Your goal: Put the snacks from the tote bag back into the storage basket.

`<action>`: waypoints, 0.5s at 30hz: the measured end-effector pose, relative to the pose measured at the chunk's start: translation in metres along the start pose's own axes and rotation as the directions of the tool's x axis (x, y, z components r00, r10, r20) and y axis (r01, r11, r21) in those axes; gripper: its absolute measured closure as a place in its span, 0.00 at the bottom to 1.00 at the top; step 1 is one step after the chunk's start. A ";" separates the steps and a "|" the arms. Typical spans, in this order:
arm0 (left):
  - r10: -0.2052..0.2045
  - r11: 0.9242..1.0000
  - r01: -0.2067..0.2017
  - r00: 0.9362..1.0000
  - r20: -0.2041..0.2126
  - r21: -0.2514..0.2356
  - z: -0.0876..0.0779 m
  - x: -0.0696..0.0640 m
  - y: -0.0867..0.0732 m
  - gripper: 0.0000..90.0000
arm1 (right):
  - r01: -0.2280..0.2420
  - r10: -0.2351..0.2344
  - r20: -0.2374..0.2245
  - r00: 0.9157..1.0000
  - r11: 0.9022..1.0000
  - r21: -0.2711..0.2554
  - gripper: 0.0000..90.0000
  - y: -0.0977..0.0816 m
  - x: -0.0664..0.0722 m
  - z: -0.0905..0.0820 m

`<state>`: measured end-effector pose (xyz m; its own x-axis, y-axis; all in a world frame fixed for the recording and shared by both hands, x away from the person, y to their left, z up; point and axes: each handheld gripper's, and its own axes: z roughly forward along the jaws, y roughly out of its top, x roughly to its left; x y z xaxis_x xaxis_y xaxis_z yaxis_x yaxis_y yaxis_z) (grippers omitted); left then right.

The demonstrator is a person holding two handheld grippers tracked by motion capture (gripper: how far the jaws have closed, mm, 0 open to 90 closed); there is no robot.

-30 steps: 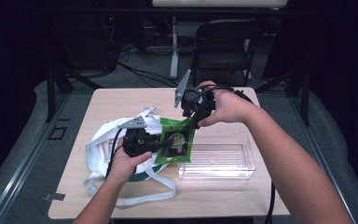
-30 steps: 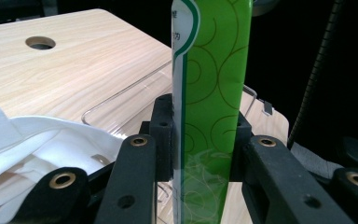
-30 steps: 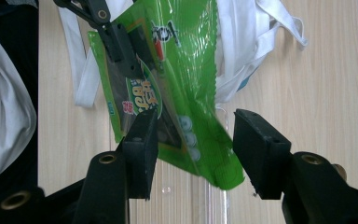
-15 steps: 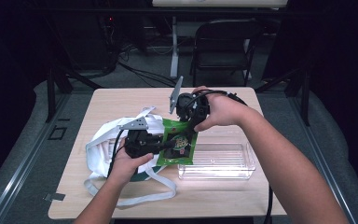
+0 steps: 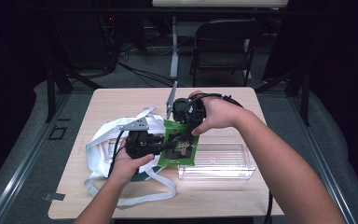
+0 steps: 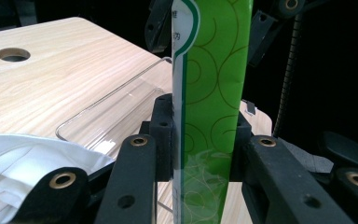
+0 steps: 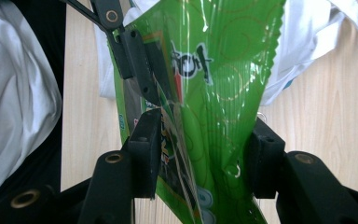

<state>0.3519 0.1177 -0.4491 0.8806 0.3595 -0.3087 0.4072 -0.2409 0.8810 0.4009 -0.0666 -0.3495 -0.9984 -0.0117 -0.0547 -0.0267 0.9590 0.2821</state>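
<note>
A green snack packet (image 5: 179, 149) is held over the table between both hands. My left gripper (image 5: 168, 145) is shut on it; in the left gripper view both pads press the upright packet (image 6: 209, 116). My right gripper (image 5: 186, 133) reaches the packet's far end from above. Its jaws have just been closing with the packet (image 7: 209, 93) between them, and both pads touch its sides. One left jaw also shows in the right gripper view, clamped on the packet's left edge.
A white cloth bag (image 5: 107, 144) with long straps lies at the table's left, under my left hand. A clear plastic box (image 5: 223, 161) stands to the right of the packet. A folding chair (image 5: 223, 42) stands beyond the far edge of the wooden table (image 5: 121, 100).
My right gripper has sunk a little onto the packet's far end and its jaws have narrowed around it. The left hand and the packet have stayed put.
</note>
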 end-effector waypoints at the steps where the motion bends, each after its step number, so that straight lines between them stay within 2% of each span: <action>1: 0.000 1.000 0.000 1.000 0.000 0.000 0.000 0.000 0.000 0.80 | 0.000 0.000 0.000 1.000 1.000 0.000 0.60 0.000 0.000 0.000; 10: 0.008 1.000 -0.008 1.000 -0.001 0.005 0.001 0.000 0.000 0.80 | -0.015 0.015 -0.038 0.999 1.000 0.000 0.70 -0.001 -0.001 0.003; 15: 0.008 1.000 -0.008 1.000 -0.002 0.008 0.001 0.000 0.000 0.80 | -0.007 0.007 -0.039 0.999 1.000 0.004 0.73 -0.001 -0.001 0.003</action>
<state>0.3523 0.1166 -0.4501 0.8834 0.3593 -0.3008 0.4019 -0.2506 0.8807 0.4019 -0.0669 -0.3532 -0.9998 -0.0159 -0.0152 -0.0195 0.9601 0.2789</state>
